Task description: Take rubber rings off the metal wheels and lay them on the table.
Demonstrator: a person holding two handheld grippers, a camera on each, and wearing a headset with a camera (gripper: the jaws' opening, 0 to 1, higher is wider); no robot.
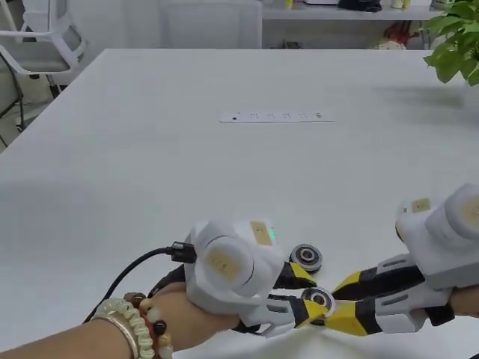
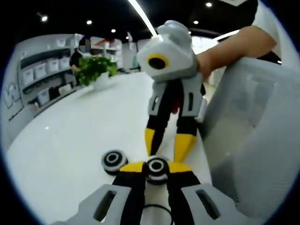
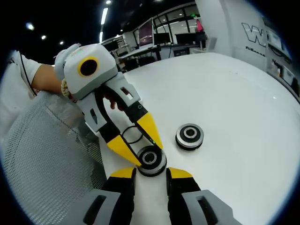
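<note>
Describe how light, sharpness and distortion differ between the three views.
Head view: soft, even light, no glare on the table, little distortion. Left gripper view: strong fisheye bend, and the white mesh at the right is blurred. Right gripper view: same bend, bright ceiling lamps, and the wheel by the jaws is sharp.

white table (image 1: 224, 172), black-rimmed wheel (image 1: 319, 299), green plant (image 1: 456, 45)

Open office/lab: big white table (image 1: 150, 164), office chair (image 1: 46, 37) off its far-left corner, shelves w/ storage boxes (image 2: 41, 71), monitors (image 3: 146, 32), ceiling strip lights (image 3: 104, 15), potted plant (image 2: 96, 69).
</note>
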